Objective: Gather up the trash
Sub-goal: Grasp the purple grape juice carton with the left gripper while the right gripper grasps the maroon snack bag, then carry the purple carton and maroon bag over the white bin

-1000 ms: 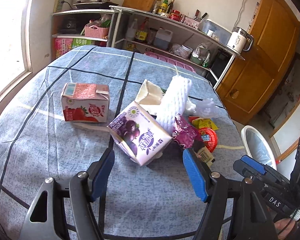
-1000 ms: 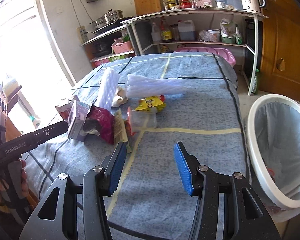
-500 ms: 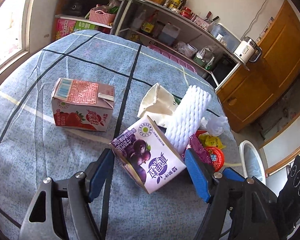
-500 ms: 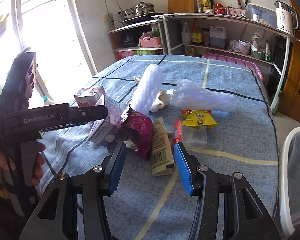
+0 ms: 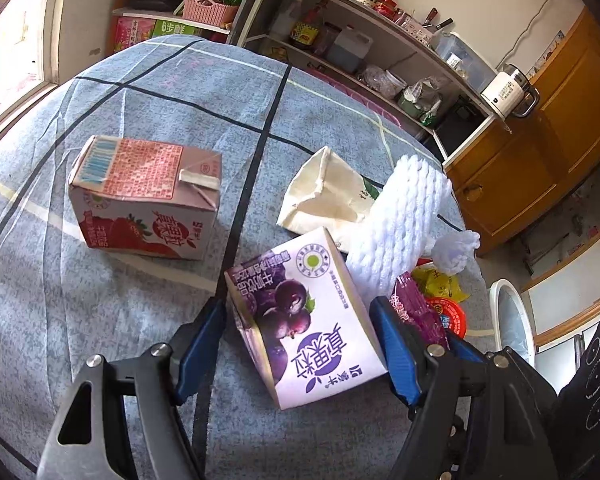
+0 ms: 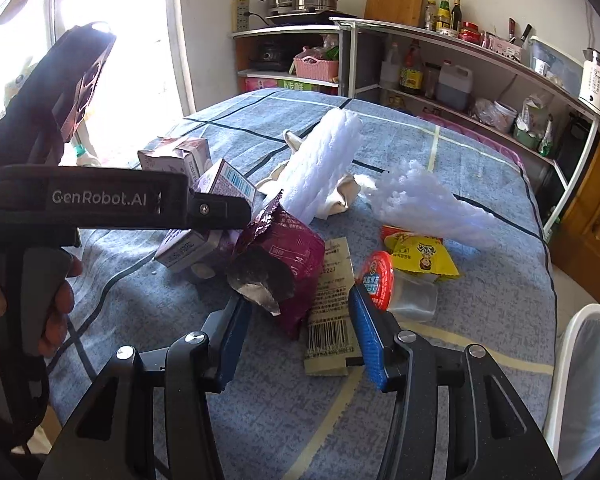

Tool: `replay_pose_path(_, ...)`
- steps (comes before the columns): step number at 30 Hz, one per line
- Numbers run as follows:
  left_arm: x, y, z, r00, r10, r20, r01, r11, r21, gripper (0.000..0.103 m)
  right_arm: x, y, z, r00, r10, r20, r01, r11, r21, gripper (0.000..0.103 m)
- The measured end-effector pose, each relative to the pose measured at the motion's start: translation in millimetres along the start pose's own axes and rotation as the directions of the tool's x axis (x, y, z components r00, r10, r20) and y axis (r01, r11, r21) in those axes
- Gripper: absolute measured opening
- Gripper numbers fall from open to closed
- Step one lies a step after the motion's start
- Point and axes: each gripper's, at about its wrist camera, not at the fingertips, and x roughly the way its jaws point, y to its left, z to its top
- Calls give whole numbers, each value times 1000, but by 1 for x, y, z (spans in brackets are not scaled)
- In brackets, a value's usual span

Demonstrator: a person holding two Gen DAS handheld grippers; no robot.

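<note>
Approach step: my left claw (image 5: 298,344) is spread around the purple carton (image 5: 304,320), not pinching; right claw (image 6: 298,330) is released over the maroon wrapper (image 6: 284,264). Next I close, then carry to the bin (image 6: 580,384).

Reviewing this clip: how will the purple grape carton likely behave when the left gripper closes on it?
The purple grape carton lies tilted between the open left gripper fingers, propped on neighbouring trash, so it may shift at first contact. As discarded trash it is probably empty and light. Its cardboard walls could dent under pressure, though the flat sides suit the pads.
</note>
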Motion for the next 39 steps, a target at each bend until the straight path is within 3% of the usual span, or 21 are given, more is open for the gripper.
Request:
replay_pose_path(5,-3,5,-1,1000,-2,13,2,1000,-15,76,5,-2,6,1000,7,-2,-7,1000,22,51)
replay_pose_path(10,-2,12,-1,999,-48,3,48,998,-44,76,8,-6,9,1000,13,2,-13,998,68,51)
replay_pose_path(13,-2,12,-2,999,-48,4,48,998,-36,74,8,-8,12,1000,5,8,-5,998,70,38)
replay_pose_path(17,-2,10,-3,998,-66,5,66,997,-31,67,7,-9,12,1000,11,11,-12,997,79,30)
replay_pose_path(24,-6,7,-2,999,-50,21,50,999,-12,60,1,-10,8,999,25,33,-28,995,98,27)
replay_pose_path(39,-34,-15,-8,995,-33,92,25,995,93,59,-30,-26,-2,995,15,101,-32,985,172,26)
